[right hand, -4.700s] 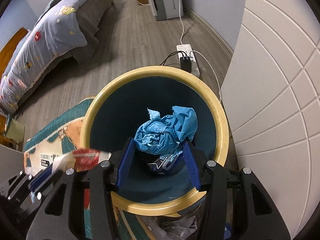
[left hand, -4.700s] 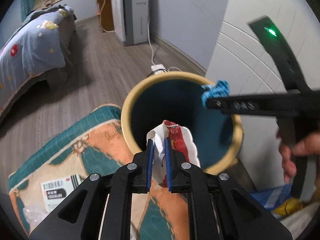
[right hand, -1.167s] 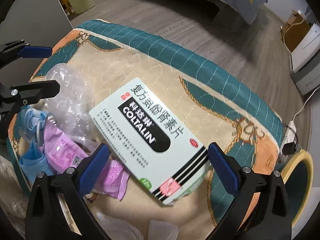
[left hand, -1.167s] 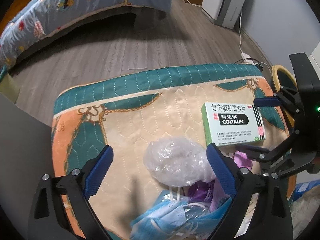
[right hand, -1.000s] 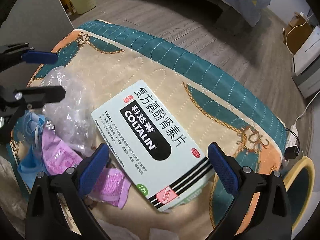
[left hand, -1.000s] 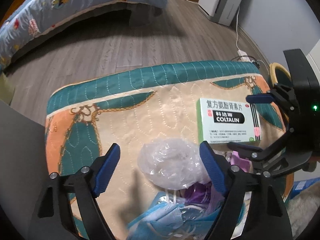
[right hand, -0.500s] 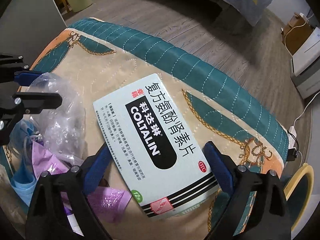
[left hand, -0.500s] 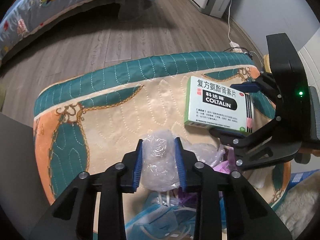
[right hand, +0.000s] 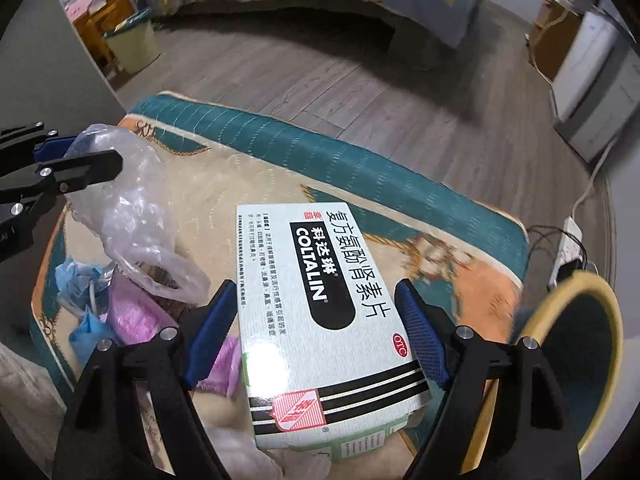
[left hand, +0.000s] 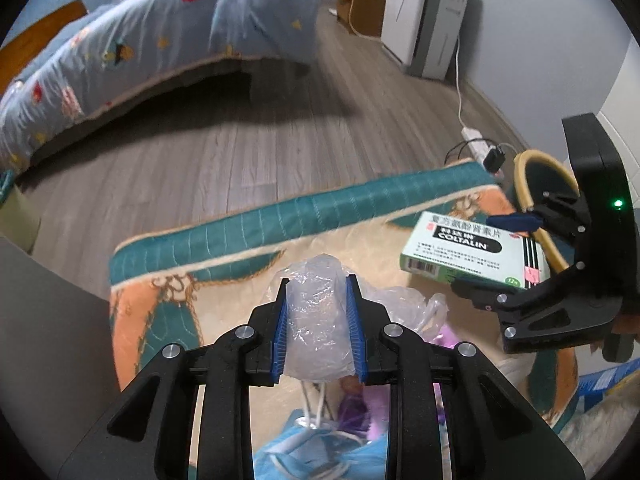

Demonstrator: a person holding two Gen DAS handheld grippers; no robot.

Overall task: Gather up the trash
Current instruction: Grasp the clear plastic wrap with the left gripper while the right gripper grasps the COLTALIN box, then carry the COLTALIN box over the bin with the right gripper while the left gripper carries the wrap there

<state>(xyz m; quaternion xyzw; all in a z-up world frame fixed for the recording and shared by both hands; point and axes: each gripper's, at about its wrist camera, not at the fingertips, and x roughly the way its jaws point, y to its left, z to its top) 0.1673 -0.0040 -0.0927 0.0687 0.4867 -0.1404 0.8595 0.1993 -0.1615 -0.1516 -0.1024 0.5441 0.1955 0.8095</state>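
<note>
A crumpled clear plastic bag [left hand: 316,320] hangs above the patterned mat [left hand: 240,220], and my left gripper [left hand: 316,284] is shut on it. The right wrist view has the same bag [right hand: 132,208] at upper left, in the left gripper [right hand: 86,152]. A white and green COLTALIN medicine box [right hand: 320,300] lies lengthwise between the blue pads of my right gripper [right hand: 316,286]. Its jaws are closing and the pads press the box's long edges. In the left wrist view the box [left hand: 460,244] is tilted and raised off the mat. The yellow-rimmed teal bin [right hand: 580,278] stands beyond the mat's right end.
Blue face masks [left hand: 304,452] and purple wrappers [right hand: 132,308] lie on the mat under the grippers. A power strip with cables [right hand: 572,240] sits on the wood floor by the bin. A bed [left hand: 160,20] and a white appliance [left hand: 432,20] stand farther off.
The left gripper shut on the plastic bag and lifted it. The right gripper narrowed around the medicine box, which turned in line with the fingers and came up off the mat.
</note>
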